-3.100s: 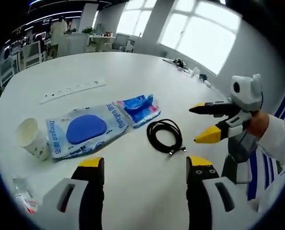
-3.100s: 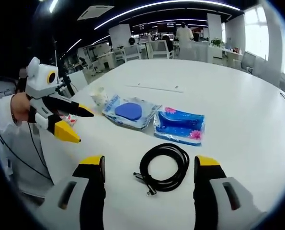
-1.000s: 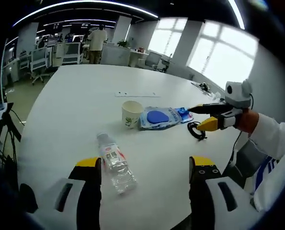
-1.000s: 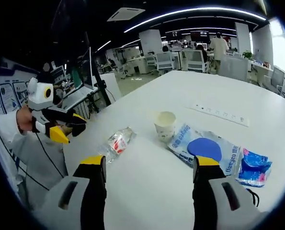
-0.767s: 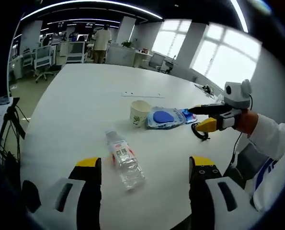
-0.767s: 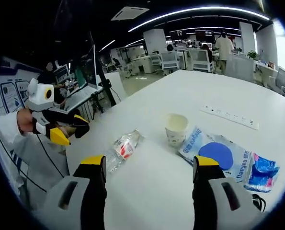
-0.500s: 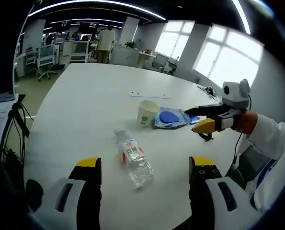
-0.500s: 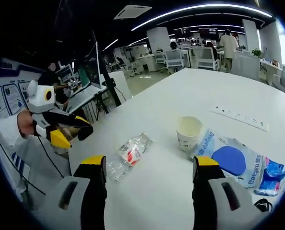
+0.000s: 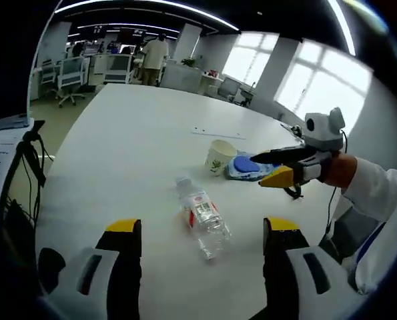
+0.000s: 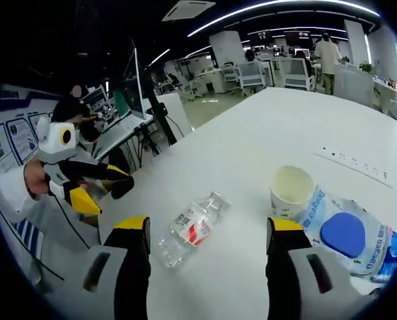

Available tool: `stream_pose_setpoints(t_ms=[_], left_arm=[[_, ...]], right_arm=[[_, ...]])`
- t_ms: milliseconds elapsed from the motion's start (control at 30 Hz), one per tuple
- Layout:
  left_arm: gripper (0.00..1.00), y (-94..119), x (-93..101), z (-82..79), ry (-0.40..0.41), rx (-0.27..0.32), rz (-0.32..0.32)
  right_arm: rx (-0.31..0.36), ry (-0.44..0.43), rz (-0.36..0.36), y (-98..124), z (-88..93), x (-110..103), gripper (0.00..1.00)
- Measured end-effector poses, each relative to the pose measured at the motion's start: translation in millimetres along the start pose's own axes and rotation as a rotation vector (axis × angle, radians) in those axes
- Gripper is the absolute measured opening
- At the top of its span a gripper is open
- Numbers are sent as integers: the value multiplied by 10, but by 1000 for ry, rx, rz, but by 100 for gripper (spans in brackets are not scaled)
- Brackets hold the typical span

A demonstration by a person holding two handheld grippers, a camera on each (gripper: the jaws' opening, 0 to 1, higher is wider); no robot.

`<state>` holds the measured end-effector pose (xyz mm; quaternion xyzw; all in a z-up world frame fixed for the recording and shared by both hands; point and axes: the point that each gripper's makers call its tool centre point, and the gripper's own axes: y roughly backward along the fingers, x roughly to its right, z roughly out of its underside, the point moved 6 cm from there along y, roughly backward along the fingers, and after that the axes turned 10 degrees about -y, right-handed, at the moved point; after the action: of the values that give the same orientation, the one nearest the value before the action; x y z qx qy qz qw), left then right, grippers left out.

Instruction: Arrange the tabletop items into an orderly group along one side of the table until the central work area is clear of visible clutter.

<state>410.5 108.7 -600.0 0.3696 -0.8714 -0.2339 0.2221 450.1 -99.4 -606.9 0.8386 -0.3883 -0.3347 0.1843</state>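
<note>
In the left gripper view, the left gripper (image 9: 201,233) hangs over the near edge of the broad white desk (image 9: 131,153) with its yellow-tipped jaws spread wide and nothing between them. Just ahead of the jaws a clear crushed plastic water bottle with a red and white label (image 9: 203,215) lies on its side on the desk. Beyond it stands a white paper cup (image 9: 219,157), upright, and touching the cup's far side lies a flat white pack of wipes with a blue oval flap (image 9: 249,167). The right gripper (image 9: 273,168) comes in from the right, held in a hand (image 9: 339,171) with a white sleeve, its jaws parted above the pack; a coiled black cable (image 9: 294,192) shows below it. A white power strip (image 9: 208,131) lies farther back on the desk.

In the right gripper view, the right gripper (image 10: 208,235) has its jaws wide apart and empty above the desk (image 10: 265,133). The bottle (image 10: 188,229) lies between and just beyond them, the cup (image 10: 291,190) stands to its right, and the pack of wipes (image 10: 348,233) lies against the cup. A blue printed soft packet (image 10: 391,260) lies at the pack's far end. The left gripper (image 10: 101,187) is at the left, off the desk's edge, jaws parted. The power strip (image 10: 355,165) lies behind.
</note>
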Motion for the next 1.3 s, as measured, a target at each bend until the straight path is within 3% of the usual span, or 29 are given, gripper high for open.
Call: stream_pose_setpoints(t_ms=[533,1033,1300], left_arm=[[75,-74,-224,148,59,7,2],[76,-176,-339,237,106,51,22],[75,-221,-360,319,138,75,36]], right_arm=[[-65,-65,26,-566,-83,-21,59],[-147,-185,218,-1049,-117,90,42],[-236,-215,299,-1269,-54,126,31]])
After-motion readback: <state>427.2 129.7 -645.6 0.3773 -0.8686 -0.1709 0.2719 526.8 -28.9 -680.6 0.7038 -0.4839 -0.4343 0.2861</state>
